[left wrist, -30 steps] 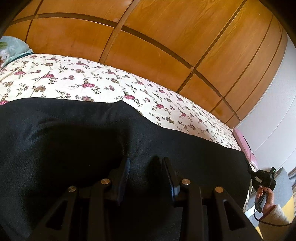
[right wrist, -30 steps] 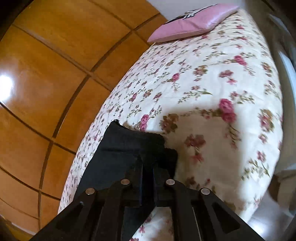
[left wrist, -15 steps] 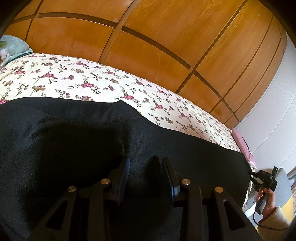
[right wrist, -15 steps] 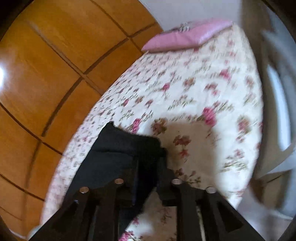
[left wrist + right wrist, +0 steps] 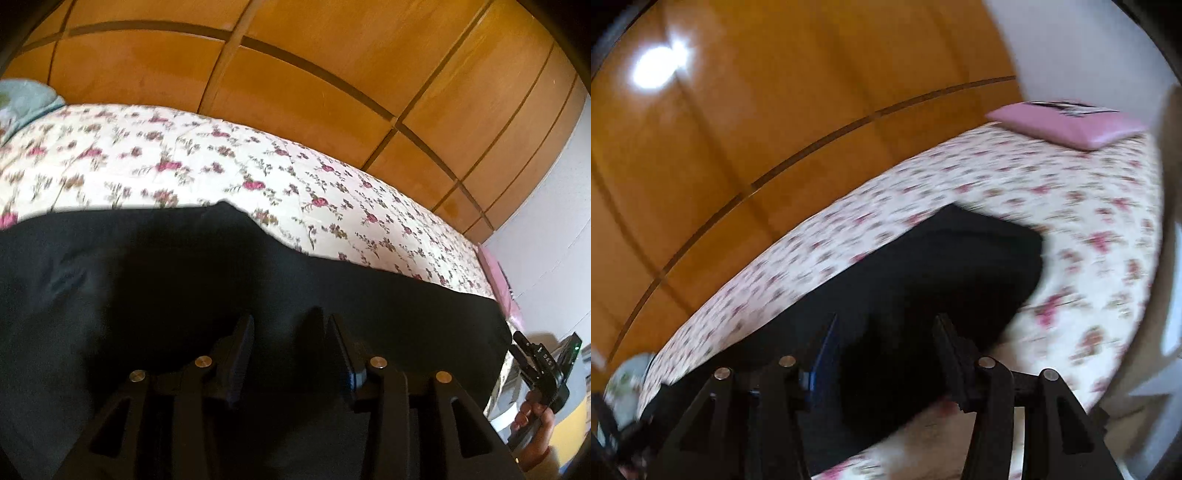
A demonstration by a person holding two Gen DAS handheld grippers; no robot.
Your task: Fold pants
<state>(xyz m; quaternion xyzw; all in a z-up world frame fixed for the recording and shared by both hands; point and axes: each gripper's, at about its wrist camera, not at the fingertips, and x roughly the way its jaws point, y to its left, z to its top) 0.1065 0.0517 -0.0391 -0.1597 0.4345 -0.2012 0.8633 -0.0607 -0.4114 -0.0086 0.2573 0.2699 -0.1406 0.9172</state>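
Black pants (image 5: 166, 280) lie flat across a floral bedspread (image 5: 221, 162). In the left wrist view my left gripper (image 5: 290, 325) sits low over the middle of the cloth with its jaws apart and nothing between them. In the right wrist view, which is blurred, my right gripper (image 5: 886, 325) is open above the leg end of the pants (image 5: 960, 258), whose hem lies on the bedspread (image 5: 1089, 206). The right gripper (image 5: 535, 362) also shows at the lower right of the left wrist view, held in a hand, off the pants' end.
An orange wooden panelled wall (image 5: 295, 74) runs along the far side of the bed. A pink pillow (image 5: 1067, 123) lies at the bed's end, a pale green pillow (image 5: 26, 99) at the other end. A grey wall (image 5: 546, 240) stands at the right.
My right gripper has opened and let go of the pants' leg end, then swung back and to the side. My left gripper has barely moved and stays open.
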